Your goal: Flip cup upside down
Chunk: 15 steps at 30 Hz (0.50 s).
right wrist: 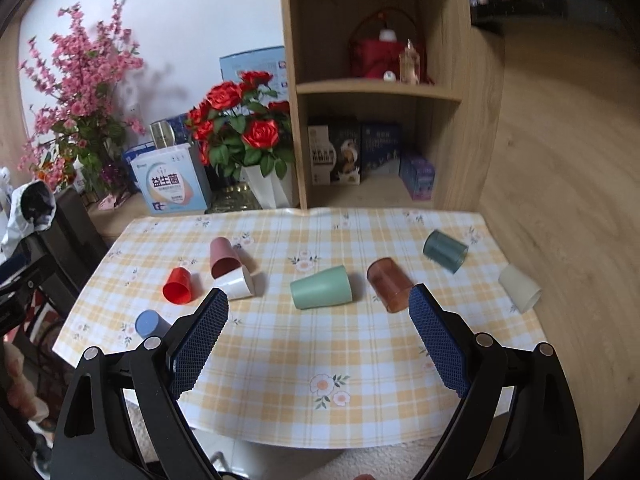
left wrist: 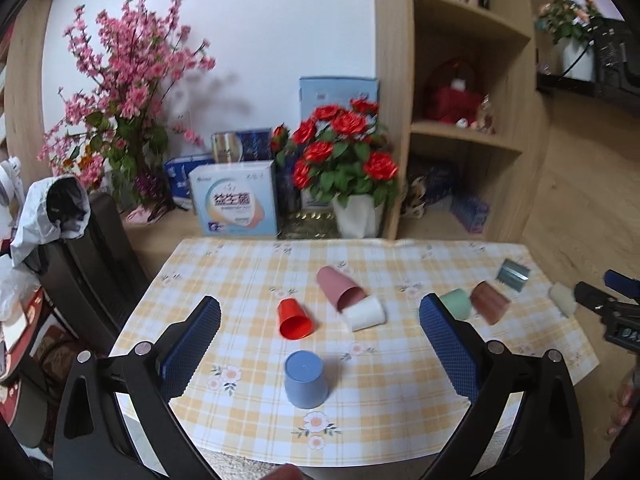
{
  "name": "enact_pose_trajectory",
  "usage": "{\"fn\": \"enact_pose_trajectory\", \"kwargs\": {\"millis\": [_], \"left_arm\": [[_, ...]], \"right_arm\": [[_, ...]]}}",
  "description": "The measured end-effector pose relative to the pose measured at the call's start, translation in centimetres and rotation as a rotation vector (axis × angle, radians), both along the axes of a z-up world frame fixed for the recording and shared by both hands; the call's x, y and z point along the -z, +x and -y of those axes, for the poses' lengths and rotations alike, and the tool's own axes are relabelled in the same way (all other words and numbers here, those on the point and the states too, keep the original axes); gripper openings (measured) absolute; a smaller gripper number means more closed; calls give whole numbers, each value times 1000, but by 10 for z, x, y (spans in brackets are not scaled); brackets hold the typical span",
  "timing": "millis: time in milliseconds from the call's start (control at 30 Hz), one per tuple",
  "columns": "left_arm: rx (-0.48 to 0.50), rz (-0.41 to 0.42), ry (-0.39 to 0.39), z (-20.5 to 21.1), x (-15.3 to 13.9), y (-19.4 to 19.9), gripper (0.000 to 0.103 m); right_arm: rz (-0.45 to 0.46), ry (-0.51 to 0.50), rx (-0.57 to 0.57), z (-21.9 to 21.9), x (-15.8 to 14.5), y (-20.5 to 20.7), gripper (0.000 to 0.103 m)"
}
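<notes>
Several plastic cups sit on the checked tablecloth. A blue cup stands upside down at the near left; it also shows in the right wrist view. The red cup, pink cup, white cup, green cup, brown cup, dark teal cup and cream cup lie on their sides. My left gripper is open, above the blue cup. My right gripper is open and empty, near the green cup.
A wooden shelf unit stands behind the table. Red roses in a white vase, pink blossoms and boxes sit behind the far edge. A dark chair with a bag stands at the left.
</notes>
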State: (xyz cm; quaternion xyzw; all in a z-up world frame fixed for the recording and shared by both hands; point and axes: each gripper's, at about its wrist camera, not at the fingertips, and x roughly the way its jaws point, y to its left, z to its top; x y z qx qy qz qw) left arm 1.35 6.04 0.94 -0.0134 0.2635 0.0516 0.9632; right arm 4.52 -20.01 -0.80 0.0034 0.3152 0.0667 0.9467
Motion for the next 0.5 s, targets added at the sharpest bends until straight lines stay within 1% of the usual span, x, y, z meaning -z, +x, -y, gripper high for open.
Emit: {"fn": "enact_pose_trajectory", "kwargs": {"millis": [133,500], "left_arm": [[30,29,-8,11,-6,-16,97],[33,70,45,29,-12,-33,97]], "right_arm": [[35,-19,-7,-5,-10,-17,89],[66,-23,10,3,-24,-31,89]]}}
